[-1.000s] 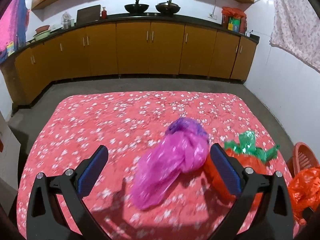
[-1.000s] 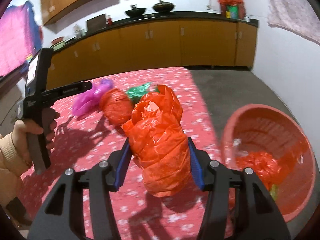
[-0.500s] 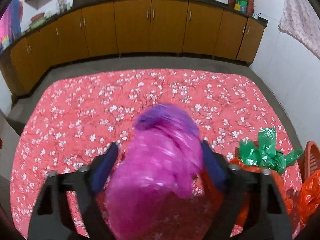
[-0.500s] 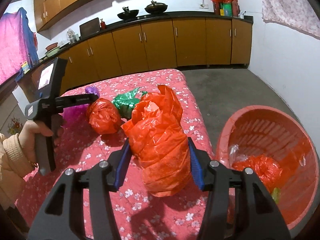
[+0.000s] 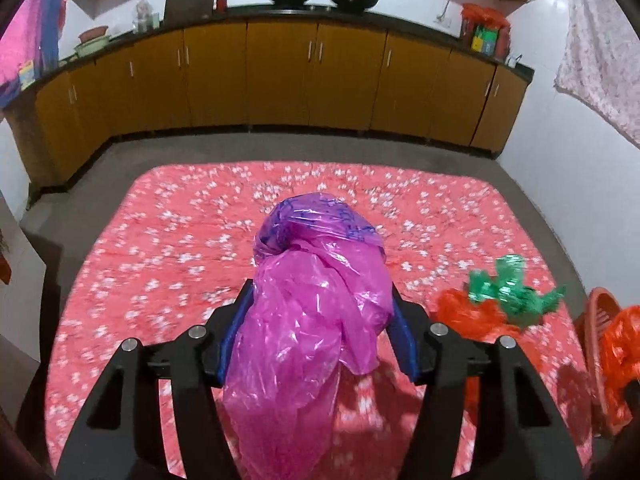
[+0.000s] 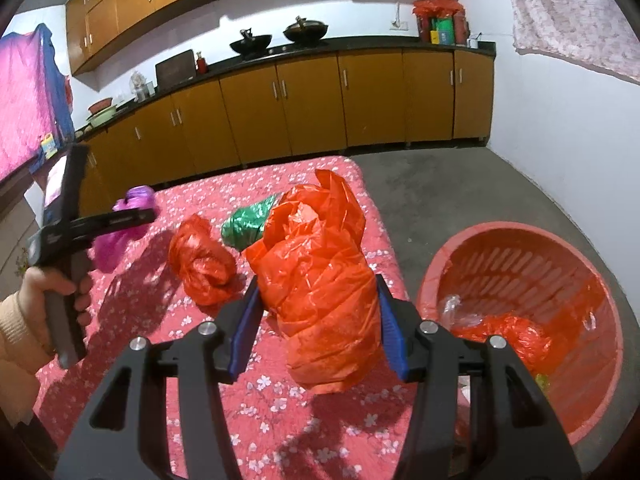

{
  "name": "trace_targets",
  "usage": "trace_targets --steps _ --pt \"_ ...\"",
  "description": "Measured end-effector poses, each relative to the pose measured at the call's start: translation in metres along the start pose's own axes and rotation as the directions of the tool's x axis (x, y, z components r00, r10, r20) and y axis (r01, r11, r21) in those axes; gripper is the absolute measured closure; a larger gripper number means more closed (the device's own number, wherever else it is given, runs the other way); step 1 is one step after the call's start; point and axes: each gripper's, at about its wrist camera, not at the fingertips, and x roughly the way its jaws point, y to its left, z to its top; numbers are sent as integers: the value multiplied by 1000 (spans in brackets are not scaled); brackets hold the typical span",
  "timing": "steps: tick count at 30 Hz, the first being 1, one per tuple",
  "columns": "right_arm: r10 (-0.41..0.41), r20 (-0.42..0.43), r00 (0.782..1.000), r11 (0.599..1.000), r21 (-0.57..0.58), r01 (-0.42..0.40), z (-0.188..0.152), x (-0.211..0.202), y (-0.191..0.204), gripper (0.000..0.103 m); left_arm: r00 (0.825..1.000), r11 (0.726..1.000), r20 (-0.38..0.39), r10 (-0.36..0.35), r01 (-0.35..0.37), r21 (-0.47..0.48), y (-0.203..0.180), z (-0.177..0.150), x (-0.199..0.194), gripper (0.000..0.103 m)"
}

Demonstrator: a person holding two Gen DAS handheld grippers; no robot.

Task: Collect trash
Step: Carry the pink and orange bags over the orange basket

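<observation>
The left gripper was clamped on the magenta bag, the right gripper on the orange bag; the basket sat at three o'clock. Slippery, loosely bunched plastic could slide free mid-carry

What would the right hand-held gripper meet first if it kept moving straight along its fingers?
Probably the flowered table cover, perhaps near the small orange bag. The right hand-held gripper, shut on the big orange bag, points across the table; depth is unclear.
</observation>
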Motion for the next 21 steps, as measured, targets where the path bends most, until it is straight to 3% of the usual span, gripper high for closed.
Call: trace_targets --steps 9,21 --pt "-74 72 995 997 41 72 6 -45 -20 50 990 991 81 -115 109 78 -40 -8 -75 42" --pt "-204 117 972 972 144 187 -4 -97 -74 50 938 920 98 -334 301 251 -129 -32 -135 42"
